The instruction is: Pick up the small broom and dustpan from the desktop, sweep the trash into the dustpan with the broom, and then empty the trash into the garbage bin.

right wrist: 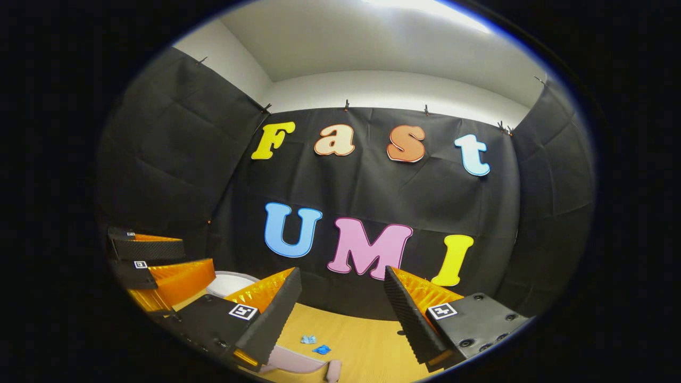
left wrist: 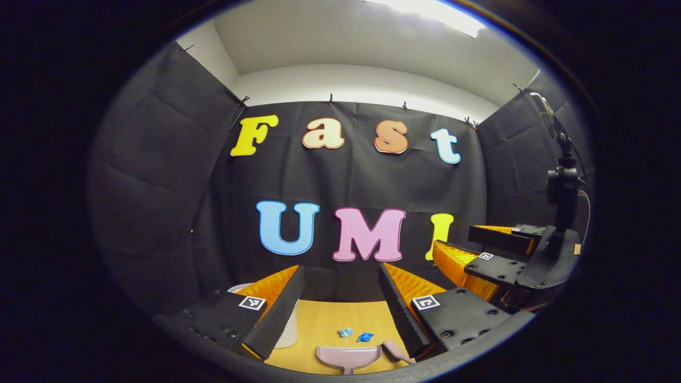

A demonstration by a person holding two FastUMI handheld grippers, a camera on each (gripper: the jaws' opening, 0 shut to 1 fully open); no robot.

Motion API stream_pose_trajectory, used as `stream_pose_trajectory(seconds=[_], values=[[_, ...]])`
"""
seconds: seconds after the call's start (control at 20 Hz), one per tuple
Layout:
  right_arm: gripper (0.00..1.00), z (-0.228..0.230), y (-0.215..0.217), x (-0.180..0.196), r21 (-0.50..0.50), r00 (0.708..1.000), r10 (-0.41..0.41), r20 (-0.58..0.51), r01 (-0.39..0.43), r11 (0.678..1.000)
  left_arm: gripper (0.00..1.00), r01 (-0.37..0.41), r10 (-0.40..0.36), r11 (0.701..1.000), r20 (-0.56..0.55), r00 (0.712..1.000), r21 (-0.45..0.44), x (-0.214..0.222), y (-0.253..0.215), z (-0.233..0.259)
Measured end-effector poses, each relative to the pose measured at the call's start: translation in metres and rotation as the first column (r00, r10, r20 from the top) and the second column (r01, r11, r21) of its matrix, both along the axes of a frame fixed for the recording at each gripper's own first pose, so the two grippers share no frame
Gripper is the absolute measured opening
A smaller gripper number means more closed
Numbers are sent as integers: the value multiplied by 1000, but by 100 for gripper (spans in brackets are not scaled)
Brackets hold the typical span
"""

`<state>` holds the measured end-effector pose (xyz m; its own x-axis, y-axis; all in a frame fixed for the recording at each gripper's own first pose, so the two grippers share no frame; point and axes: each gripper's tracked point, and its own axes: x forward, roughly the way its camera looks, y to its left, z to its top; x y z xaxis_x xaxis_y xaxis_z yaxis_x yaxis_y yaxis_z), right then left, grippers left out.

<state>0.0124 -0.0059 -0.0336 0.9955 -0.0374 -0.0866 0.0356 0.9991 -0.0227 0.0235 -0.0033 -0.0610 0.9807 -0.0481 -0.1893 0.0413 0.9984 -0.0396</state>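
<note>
On the wooden desktop lie two small blue scraps of trash, far below and ahead of my left gripper. That gripper is open and holds nothing. Just nearer than the scraps sits the pink dustpan. A pink handle, seemingly the broom's, lies to its right. In the right gripper view the trash and the pink dustpan lie low between the spread fingers of my right gripper, which is also open and holds nothing. The right gripper hovers to the right of the left one.
A white garbage bin stands at the left of the desk, partly hidden by the left finger, and its rim shows beside the left gripper. Black cloth walls close in the booth on three sides.
</note>
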Motion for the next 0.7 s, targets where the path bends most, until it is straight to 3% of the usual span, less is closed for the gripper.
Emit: stream_pose_trajectory(seconds=[0.25,0.35,0.4,0.55,0.6,0.65,0.7], values=[[97,-24,-5,1,-19,998,-38,-52,37,999,82,62,-68,997,-117,991,-54,17,-5,-46],[97,-45,-8,10,-4,995,-43,-90,43,999,82,87,-99,994,-221,970,-66,25,-9,-81],[97,-63,-7,15,15,991,-31,-132,33,999,82,106,-123,992,-305,944,-74,28,-14,-104],[100,-134,-17,40,77,950,4,-312,21,997,83,110,-171,984,-549,818,-143,33,-23,-171],[100,-168,-25,45,106,911,12,-413,35,994,83,90,-181,981,-625,759,-175,35,-26,-193],[100,-199,-30,44,143,860,19,-509,63,988,83,51,-180,979,-710,681,-198,33,-28,-217],[98,-237,-32,37,203,781,50,-622,100,974,83,31,-191,977,-795,575,-212,27,-33,-237]])
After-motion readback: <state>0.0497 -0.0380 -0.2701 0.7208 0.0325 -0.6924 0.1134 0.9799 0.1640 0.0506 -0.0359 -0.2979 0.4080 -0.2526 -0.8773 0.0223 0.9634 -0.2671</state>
